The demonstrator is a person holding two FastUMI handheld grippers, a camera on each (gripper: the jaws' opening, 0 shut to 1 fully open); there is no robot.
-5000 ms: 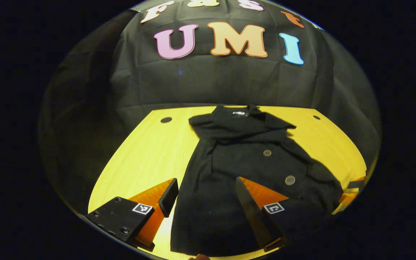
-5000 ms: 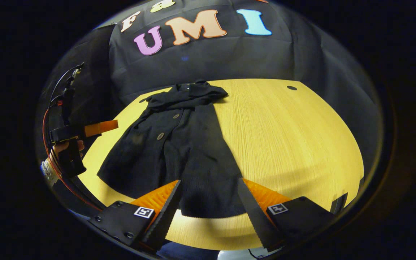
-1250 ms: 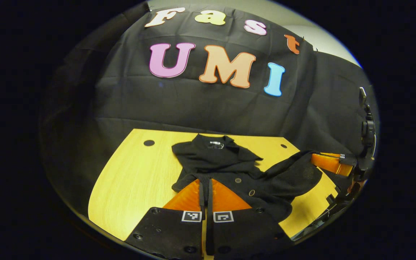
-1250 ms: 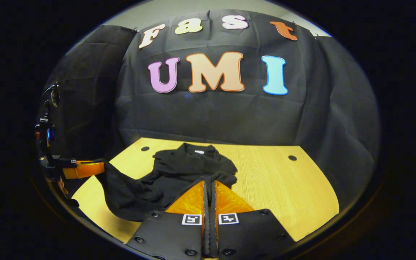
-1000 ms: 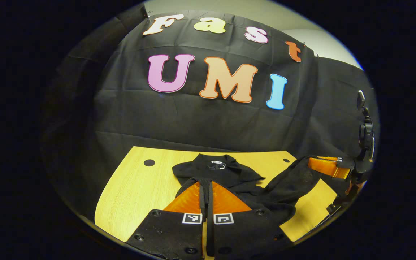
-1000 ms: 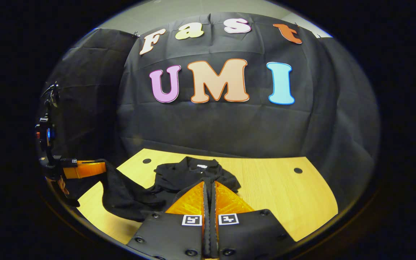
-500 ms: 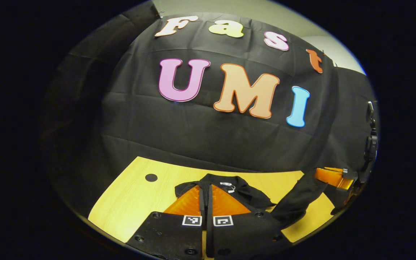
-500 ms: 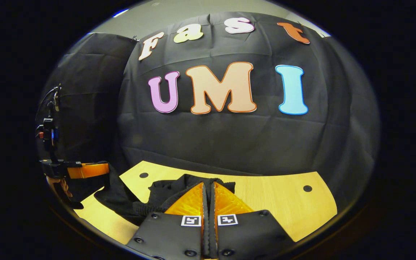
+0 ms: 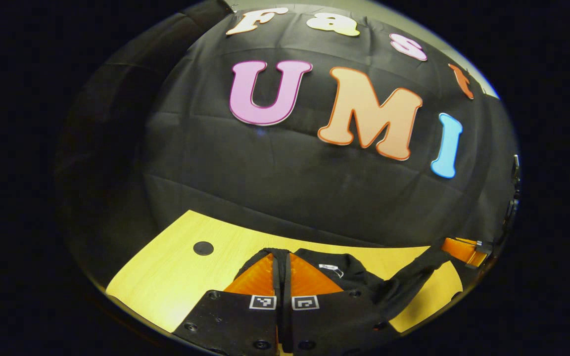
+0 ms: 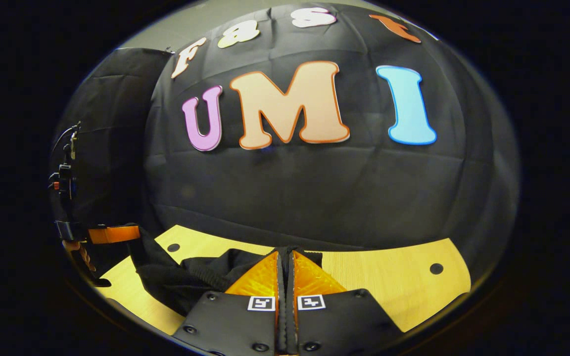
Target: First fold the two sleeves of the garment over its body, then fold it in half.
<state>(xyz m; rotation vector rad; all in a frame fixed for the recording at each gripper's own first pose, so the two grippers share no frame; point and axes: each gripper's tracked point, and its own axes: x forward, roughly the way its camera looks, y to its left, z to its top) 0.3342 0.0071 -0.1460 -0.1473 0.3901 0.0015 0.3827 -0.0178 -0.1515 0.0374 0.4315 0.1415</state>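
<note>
The black garment [image 9: 344, 274] lies on the yellow wooden table [image 9: 181, 277], with its collar end near the back edge. My left gripper [image 9: 281, 257] is shut on the garment's hem, holding it over the collar. In the right gripper view, my right gripper [image 10: 285, 257] is shut on another part of the hem [image 10: 206, 277], also carried to the far end. The cloth hangs slack between the two grippers. The right gripper [image 9: 463, 249] also shows at the right rim of the left gripper view, and the left gripper [image 10: 114, 234] at the left rim of the right gripper view.
The table has round cable holes [image 9: 203, 247] [image 10: 436, 268] near its back corners. The black cloth wall [image 10: 314, 188] stands close behind the table's back edge. Bare tabletop [image 10: 389, 282] stretches to the right of the garment.
Both grippers have carried the garment's lower edge forward over the body toward the collar. The wall looms closer and the lifted cloth has come down lower over the table.
</note>
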